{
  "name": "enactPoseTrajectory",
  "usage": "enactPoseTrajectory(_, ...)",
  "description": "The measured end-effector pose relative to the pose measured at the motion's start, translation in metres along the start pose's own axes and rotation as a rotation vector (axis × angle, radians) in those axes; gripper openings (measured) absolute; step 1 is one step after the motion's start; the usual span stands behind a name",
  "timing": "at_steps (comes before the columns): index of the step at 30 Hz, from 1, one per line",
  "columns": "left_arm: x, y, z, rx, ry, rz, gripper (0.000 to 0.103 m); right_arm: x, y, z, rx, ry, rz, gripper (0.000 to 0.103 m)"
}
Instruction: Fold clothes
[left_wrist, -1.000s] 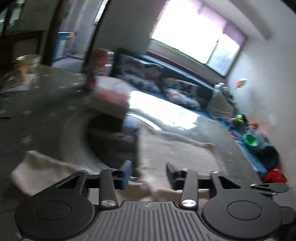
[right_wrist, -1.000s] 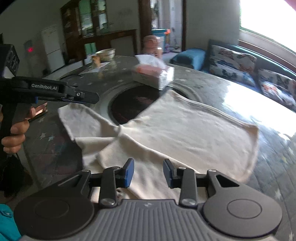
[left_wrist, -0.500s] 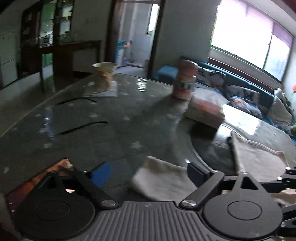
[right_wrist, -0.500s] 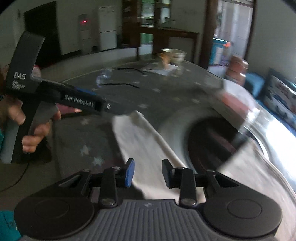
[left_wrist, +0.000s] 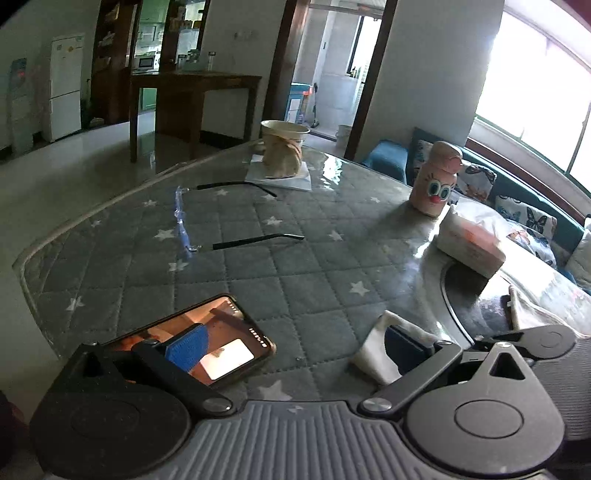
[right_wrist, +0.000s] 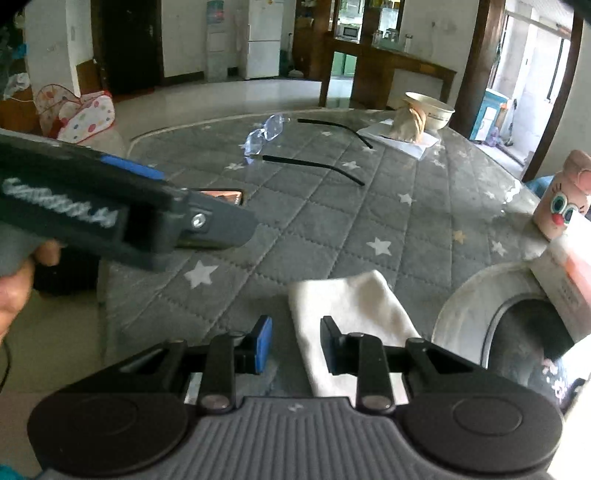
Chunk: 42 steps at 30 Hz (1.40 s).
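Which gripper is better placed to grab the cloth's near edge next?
Right. The right gripper sits with the cream cloth edge between its part-open jaws. The left gripper is spread wide, straddling bare table beside the phone.

Your two wrist cameras both look steeply down, close over the grey star-quilted round table (left_wrist: 303, 236), sharing the clear glasses with black arms (right_wrist: 271, 131) from opposite sides.
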<state>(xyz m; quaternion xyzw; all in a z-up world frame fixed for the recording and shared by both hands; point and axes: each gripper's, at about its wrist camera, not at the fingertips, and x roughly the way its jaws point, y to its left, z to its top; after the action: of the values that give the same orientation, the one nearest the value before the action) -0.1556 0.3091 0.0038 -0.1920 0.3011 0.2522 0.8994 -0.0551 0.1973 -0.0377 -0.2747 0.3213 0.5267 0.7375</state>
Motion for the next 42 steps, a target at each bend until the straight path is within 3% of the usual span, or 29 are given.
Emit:
enactPoseTrajectory(4,-0.002,0.001,-0.001,-0.007,-0.001,-0.004,0.103,0.01,-0.001,0.001,0.029,0.001,-0.02,0.024)
enactPoseTrajectory(5,-0.002,0.0,-0.001,-0.007,-0.001,-0.005,0.103,0.011,-0.002,0.001,0.035,-0.001,-0.031,0.011)
enactPoseTrajectory(6,-0.002,-0.001,-0.001,-0.006,0.0,-0.006,0.103,0.011,-0.003,0.001,0.041,-0.004,-0.043,0.005)
enactPoseTrajectory(10,-0.001,-0.008,-0.002,0.0,-0.001,-0.013,0.103,0.0,-0.01,-0.002,0.078,-0.032,-0.05,0.003)
enactPoseTrajectory(16,0.003,-0.025,0.0,0.004,-0.002,-0.053,0.103,-0.07,-0.04,-0.02,0.187,-0.135,-0.082,0.003)
enactPoseTrajectory(26,0.018,-0.095,-0.016,0.131,0.056,-0.202,0.103,-0.214,-0.086,-0.092,0.372,-0.3,-0.333,0.003)
enactPoseTrajectory(29,0.021,-0.119,-0.024,0.18,0.074,-0.251,0.103,-0.246,-0.097,-0.131,0.449,-0.297,-0.435,0.003)
enactPoseTrajectory(32,0.023,-0.14,-0.032,0.215,0.091,-0.278,0.103,-0.257,-0.105,-0.166,0.508,-0.24,-0.488,0.003)
enactPoseTrajectory(38,0.024,-0.171,-0.043,0.3,0.115,-0.306,0.103,-0.249,-0.12,-0.221,0.597,-0.068,-0.483,0.006)
enactPoseTrajectory(42,0.02,-0.19,-0.047,0.371,0.116,-0.338,0.103,-0.25,-0.123,-0.235,0.635,-0.06,-0.509,0.012)
